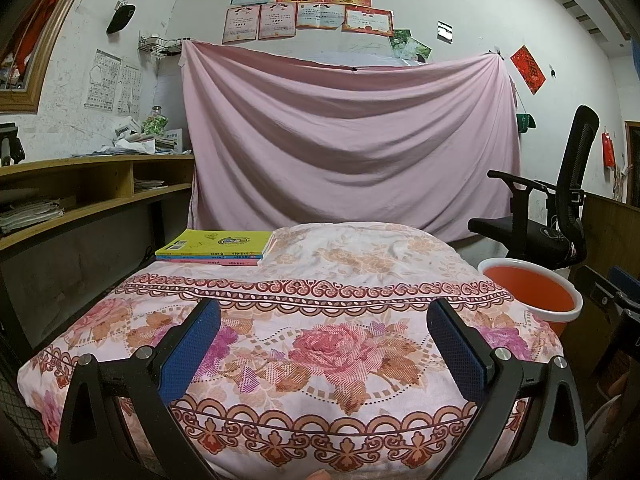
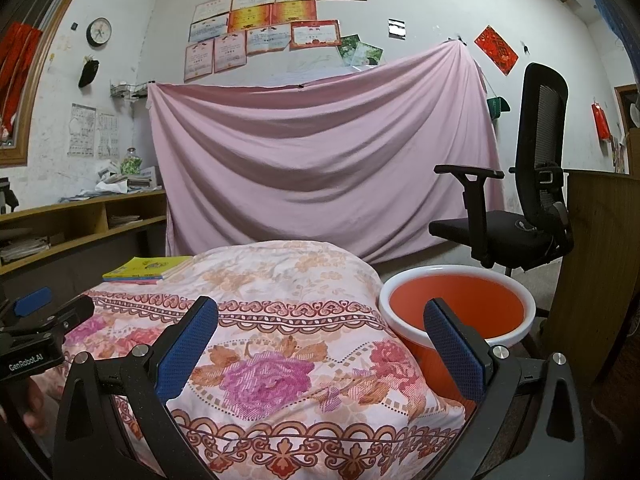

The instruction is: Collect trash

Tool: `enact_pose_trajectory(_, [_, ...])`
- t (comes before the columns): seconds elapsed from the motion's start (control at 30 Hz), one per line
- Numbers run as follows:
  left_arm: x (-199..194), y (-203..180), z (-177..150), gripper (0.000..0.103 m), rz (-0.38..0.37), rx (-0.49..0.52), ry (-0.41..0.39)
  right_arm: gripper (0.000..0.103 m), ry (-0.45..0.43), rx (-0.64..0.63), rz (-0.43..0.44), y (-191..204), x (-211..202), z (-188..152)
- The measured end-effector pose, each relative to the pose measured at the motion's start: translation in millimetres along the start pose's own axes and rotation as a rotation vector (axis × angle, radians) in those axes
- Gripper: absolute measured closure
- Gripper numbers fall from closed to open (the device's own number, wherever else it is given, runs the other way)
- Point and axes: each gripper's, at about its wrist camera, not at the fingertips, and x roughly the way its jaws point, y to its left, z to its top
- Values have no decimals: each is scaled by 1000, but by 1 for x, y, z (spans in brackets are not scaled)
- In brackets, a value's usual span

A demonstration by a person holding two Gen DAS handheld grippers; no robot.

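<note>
Floral bedspread [image 1: 320, 360], orange bin [image 2: 456, 308] just beyond right tool [image 2: 320, 344], both tools apart, empty

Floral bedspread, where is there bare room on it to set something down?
The floral bedspread lies bare between the pillow and both open grippers. The far left corner holds a stack of books. The orange bucket crowds the right edge.

A bed [image 1: 280, 360] fills the lower middle of both views. A pillow [image 1: 360, 252] lies at its far end, with a stack of books [image 1: 212, 248] just left of it. A bucket [image 2: 456, 304] stands at the bed's right side. Behind it, at the right of the frame, is a chair [image 2: 532, 200]. A hung sheet [image 1: 344, 140] spans the wall behind the bed, and shelves [image 1: 80, 192] run along the left.
</note>
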Motion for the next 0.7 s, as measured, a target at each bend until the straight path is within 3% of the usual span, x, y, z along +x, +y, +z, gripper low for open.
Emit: enact_pose_trajectory(0.7, [1,1,0,2,1,0,1,0,10,10,1,-3,1,-2])
